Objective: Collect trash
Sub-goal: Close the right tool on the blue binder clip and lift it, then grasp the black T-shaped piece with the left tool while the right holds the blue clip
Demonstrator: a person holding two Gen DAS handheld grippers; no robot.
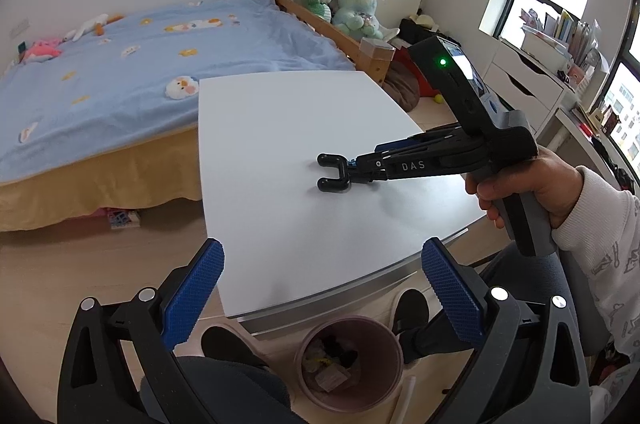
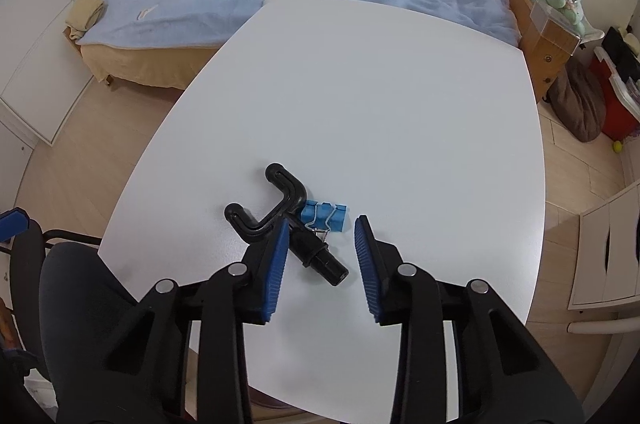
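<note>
On the table (image 2: 360,83): one black fork-shaped part (image 2: 280,207) and one blue binder clip (image 2: 325,217) are counted, plus one trash bin (image 1: 348,360) underneath.

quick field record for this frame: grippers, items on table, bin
left gripper: open, empty, above the table's near edge
right gripper: open, fingers either side of the black U-shaped part, not closed on it
black U-shaped part: lying on the white table
blue binder clip: on the table, right beside the black part; contact unclear
trash bin: on the floor below the near edge, already holds trash
</note>
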